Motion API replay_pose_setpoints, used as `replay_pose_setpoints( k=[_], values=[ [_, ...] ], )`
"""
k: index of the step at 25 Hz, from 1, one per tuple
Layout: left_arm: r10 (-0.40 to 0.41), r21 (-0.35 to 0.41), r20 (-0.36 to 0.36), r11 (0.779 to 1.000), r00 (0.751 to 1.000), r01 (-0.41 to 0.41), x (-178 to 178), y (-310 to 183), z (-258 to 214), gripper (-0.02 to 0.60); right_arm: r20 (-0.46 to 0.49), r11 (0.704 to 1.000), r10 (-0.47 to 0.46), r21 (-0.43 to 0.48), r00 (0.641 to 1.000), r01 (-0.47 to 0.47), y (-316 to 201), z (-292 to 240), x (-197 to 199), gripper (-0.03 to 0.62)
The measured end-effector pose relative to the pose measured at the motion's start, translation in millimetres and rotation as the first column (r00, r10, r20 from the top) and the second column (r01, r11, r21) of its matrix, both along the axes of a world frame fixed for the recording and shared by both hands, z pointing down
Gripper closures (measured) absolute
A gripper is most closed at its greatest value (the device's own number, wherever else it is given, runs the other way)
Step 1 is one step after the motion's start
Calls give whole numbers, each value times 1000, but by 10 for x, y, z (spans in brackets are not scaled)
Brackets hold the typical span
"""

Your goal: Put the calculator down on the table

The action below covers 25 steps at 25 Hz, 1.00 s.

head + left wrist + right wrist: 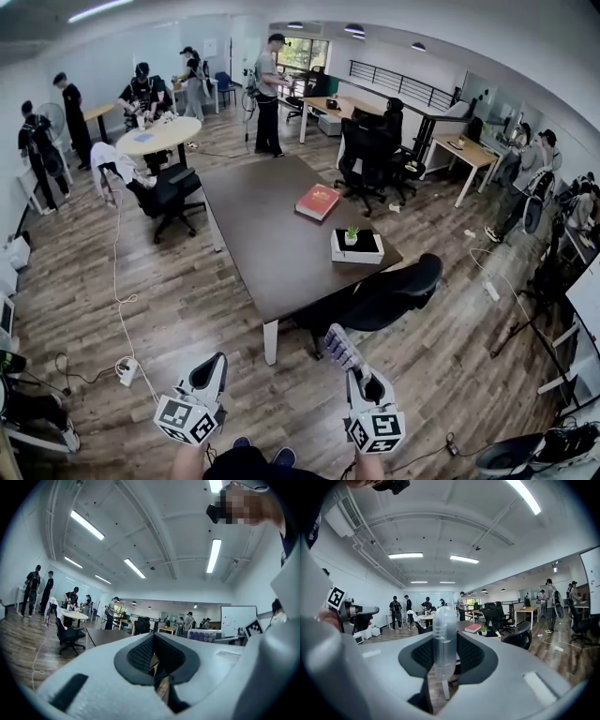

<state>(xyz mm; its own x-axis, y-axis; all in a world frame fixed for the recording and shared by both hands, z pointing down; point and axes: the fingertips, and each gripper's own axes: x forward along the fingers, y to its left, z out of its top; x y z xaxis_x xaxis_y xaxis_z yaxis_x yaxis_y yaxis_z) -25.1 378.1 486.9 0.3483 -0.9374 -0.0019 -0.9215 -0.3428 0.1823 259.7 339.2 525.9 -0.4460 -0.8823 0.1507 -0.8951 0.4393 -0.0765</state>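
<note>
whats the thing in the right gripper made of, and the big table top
The calculator looks like pale, semi-translucent plastic with a smooth sheen along its edge. The table top looks matte dark brown, probably laminate or painted board: flat colour, no grain visible.

The floor [187, 300] is showing wood planks with a soft sheen, the table [262, 225] top is looking matt and dark, and the calculator [444, 641] is showing smooth, cloudy plastic between the right gripper's [444, 660] ribbed black pads [473, 654].
</note>
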Motion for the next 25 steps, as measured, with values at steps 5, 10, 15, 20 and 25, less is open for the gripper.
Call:
replay_pose_setpoints(
  k=[5, 10, 15, 20, 25],
  values=[
    [-33, -11, 37, 999, 999, 33, 74, 135, 44, 584, 16, 1000, -27, -10, 1000, 27, 24, 18, 58, 477],
    [-35, -16, 26, 999, 999, 35, 107, 133, 64, 584, 24, 1000, -28, -4, 999, 28, -26, 15, 118, 477],
    [-14, -21, 22, 1000, 1000, 14, 173, -28, 145, 584, 28, 1000, -16, -1, 999, 16, -159, 48, 143, 477],
    [-2, -2, 6, 1000, 1000, 2, 167, -372, 130, 584, 22, 1000, -3, 10, 1000, 3, -433, 20, 133, 477],
    [12, 0, -48, 1000, 999, -12, 69, -778, 99, 584, 26, 1000, 5, 22, 1000, -6, -733, -45, 72, 477]
  ],
)
